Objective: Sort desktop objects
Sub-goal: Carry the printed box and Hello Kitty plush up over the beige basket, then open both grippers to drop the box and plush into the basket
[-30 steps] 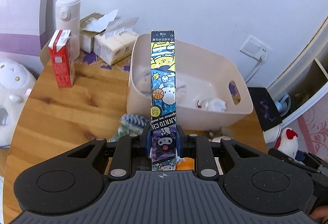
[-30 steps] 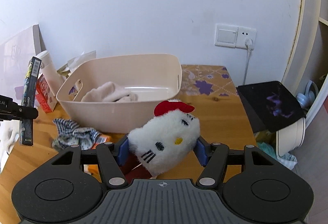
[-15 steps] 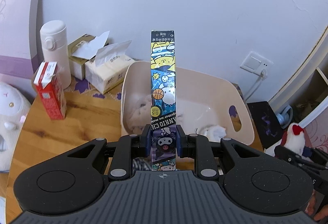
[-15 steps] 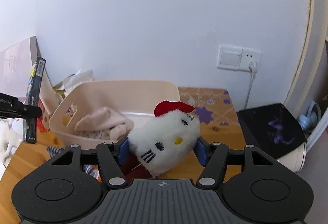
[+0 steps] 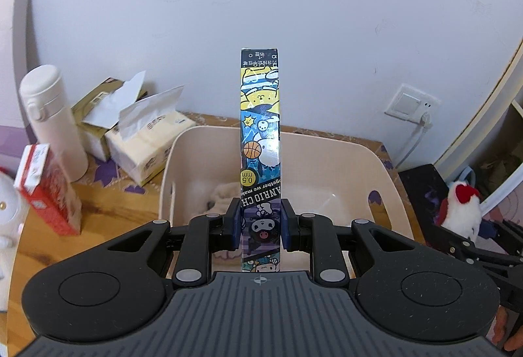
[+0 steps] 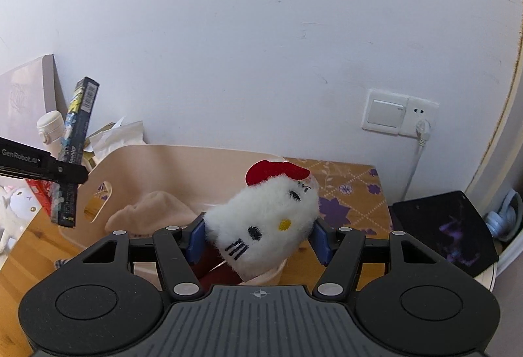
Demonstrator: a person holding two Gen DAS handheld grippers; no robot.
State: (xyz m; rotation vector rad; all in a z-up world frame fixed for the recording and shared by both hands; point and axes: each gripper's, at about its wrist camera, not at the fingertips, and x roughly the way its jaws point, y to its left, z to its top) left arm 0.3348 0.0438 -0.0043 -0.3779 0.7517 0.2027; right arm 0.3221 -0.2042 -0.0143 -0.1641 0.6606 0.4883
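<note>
Left wrist view: left gripper [image 5: 260,228] clamped on tall narrow cartoon-printed pen box [image 5: 260,141], upright over cream plastic bin [image 5: 385,174] on wooden counter [image 5: 108,210]. Right wrist view: right gripper [image 6: 258,237] clamped on white plush cat with red bow [image 6: 266,219], above bin's near rim; beige cloth [image 6: 153,215] inside.

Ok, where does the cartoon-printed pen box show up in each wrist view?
Left wrist: the pen box stands upright at centre, clamped in the left gripper, in front of the beige bin.
Right wrist: the pen box is at the left edge, tilted, held over the bin's left end.
Shared landmark: the wall socket.
</note>
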